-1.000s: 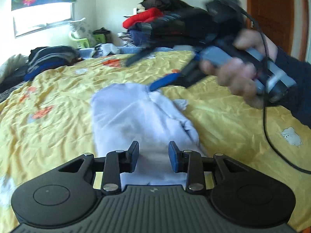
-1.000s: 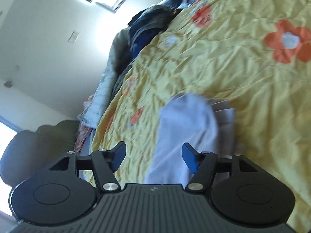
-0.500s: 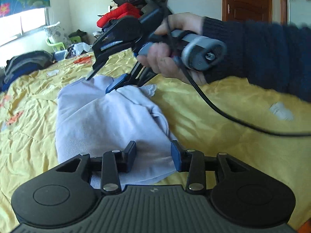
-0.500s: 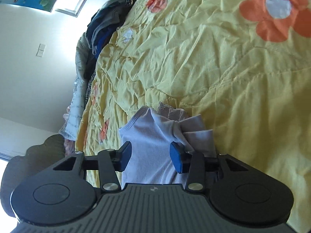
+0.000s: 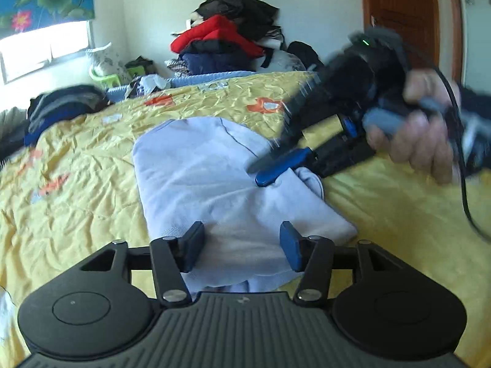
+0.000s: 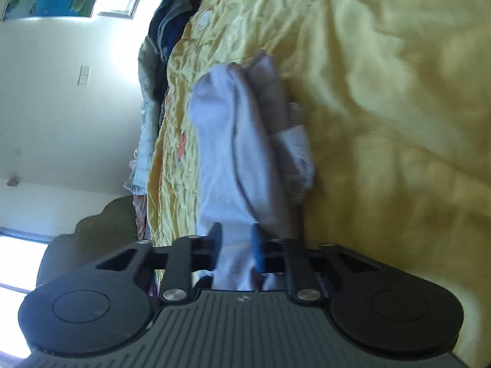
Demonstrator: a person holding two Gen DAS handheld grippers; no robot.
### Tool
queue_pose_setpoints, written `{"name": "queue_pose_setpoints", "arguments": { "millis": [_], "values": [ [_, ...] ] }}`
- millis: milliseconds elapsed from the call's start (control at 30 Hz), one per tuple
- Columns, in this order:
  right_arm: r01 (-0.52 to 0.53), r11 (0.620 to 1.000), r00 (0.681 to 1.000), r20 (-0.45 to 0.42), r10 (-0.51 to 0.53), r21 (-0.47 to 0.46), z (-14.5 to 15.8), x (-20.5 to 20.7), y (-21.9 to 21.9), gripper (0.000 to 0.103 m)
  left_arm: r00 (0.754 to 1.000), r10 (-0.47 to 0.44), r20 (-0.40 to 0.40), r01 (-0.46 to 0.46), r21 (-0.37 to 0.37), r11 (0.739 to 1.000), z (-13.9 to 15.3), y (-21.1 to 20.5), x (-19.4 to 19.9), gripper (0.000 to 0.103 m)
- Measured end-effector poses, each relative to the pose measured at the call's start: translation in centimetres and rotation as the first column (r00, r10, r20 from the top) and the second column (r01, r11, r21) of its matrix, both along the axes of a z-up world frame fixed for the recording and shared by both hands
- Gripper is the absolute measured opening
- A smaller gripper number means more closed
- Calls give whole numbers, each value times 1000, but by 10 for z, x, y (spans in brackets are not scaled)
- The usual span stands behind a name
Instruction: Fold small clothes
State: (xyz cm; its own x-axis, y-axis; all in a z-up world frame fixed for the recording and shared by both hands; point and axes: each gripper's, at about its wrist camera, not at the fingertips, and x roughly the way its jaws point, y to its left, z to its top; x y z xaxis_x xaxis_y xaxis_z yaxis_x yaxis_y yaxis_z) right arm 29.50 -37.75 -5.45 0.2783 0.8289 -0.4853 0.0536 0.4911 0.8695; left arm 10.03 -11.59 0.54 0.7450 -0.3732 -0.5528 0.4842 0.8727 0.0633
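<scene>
A small pale lavender garment (image 5: 202, 178) lies partly folded on the yellow bedspread (image 5: 76, 190). My left gripper (image 5: 241, 245) is open, its fingers spread just above the garment's near edge, holding nothing. My right gripper (image 5: 270, 170) comes in from the right, tilted on its side, with its blue fingertips at the garment's right fold. In the right wrist view the right gripper (image 6: 235, 247) has its jaws close together with the garment's cloth (image 6: 233, 141) pinched between them.
Piles of clothes stand beyond the bed: a red and black heap (image 5: 227, 43) at the back and dark clothes (image 5: 55, 107) at the left. A wooden door (image 5: 399, 21) is at the right. A black cable (image 5: 463, 184) hangs from the right gripper.
My right gripper has closed its jaws on the garment's right fold and swung over to the right. My left gripper has opened wider and drawn back a little.
</scene>
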Motion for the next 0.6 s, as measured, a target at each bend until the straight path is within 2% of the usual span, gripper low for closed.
{"name": "queue_pose_setpoints", "arguments": {
  "millis": [33,100,167,200,233,267,333,367,467,533,600],
  "values": [
    [-1,1000,1000,12,1,-30,0,-3,1,4,1000,1,-8,-1,-9,1000,4,2,1,53],
    [8,998,1000,16,-7,-57,5,-7,2,3,1000,6,-18,-6,-32,999,15,8,-3,54],
    [30,997,998,59,-26,-68,24,-16,6,28,1000,29,-5,-29,-60,998,25,18,-10,54],
    [40,997,994,101,-33,-67,36,-23,8,52,999,37,7,-37,-74,997,29,23,-15,54],
    [42,998,989,141,-34,-50,45,-32,8,69,999,40,16,-38,-82,996,31,26,-22,54],
    [31,999,985,172,-28,-17,53,-42,8,75,999,31,11,-30,-81,996,31,27,-24,54],
    [-28,999,985,169,23,31,58,-53,17,75,1000,0,-10,0,-50,999,27,24,-25,54],
    [-61,998,986,154,56,26,56,-56,22,75,1000,-16,-19,16,-19,1000,25,21,-27,54],
    [-71,996,991,111,76,-49,44,-61,30,74,1000,-8,14,7,86,996,18,17,-34,54],
    [-64,996,994,89,70,-67,36,-63,30,75,1000,24,-5,-24,108,994,15,22,-33,54],
    [-55,996,995,81,60,-64,33,-64,28,72,998,49,-29,-46,87,995,16,32,-35,54]
  ]
}}
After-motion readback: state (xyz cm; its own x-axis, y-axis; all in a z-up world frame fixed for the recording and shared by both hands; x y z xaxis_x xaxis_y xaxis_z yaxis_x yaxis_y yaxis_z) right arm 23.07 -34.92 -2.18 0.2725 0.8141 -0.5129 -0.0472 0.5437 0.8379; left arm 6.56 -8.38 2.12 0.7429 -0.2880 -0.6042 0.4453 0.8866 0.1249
